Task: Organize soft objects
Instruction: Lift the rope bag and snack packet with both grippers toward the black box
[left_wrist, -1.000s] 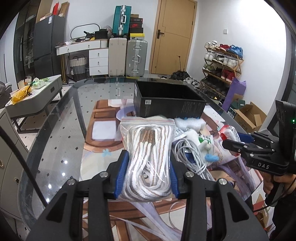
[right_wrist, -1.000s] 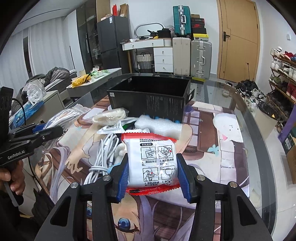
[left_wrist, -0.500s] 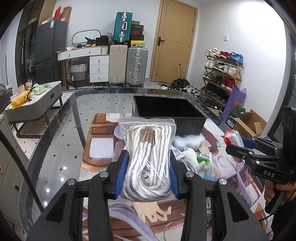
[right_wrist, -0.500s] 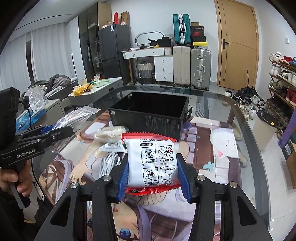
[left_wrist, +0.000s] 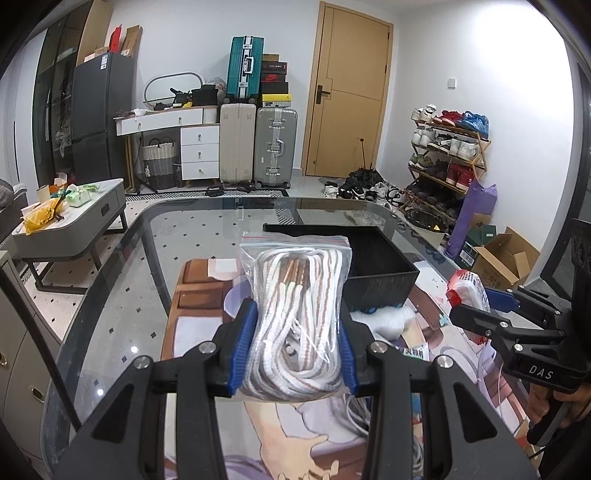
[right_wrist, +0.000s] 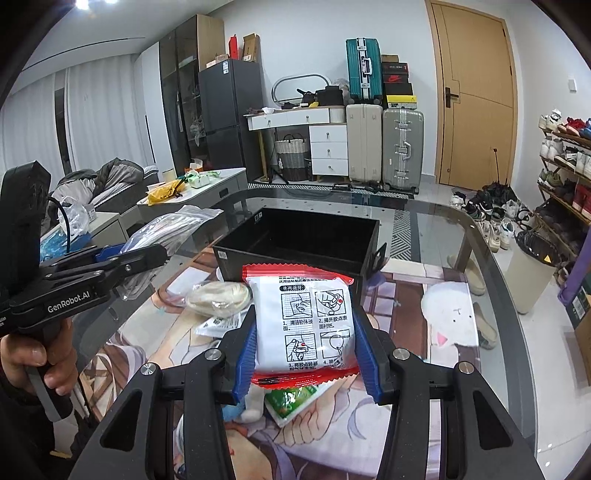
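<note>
Left gripper (left_wrist: 295, 347) clamped on clear zip bag of white cord (left_wrist: 295, 314), blue pads pressing both sides, bag raised off table. Right gripper (right_wrist: 306, 350) clamped on white-and-red sachet (right_wrist: 314, 325), also raised. Ahead of both: open black box (right_wrist: 295, 254) on printed mat (right_wrist: 443, 387) over glass table (left_wrist: 122, 295). Below right gripper: green packet (right_wrist: 291, 400), pale bundle (right_wrist: 218, 295), white packet (right_wrist: 218, 325). Beyond table: suitcases (left_wrist: 258, 147), shoe rack (left_wrist: 447, 162).
</note>
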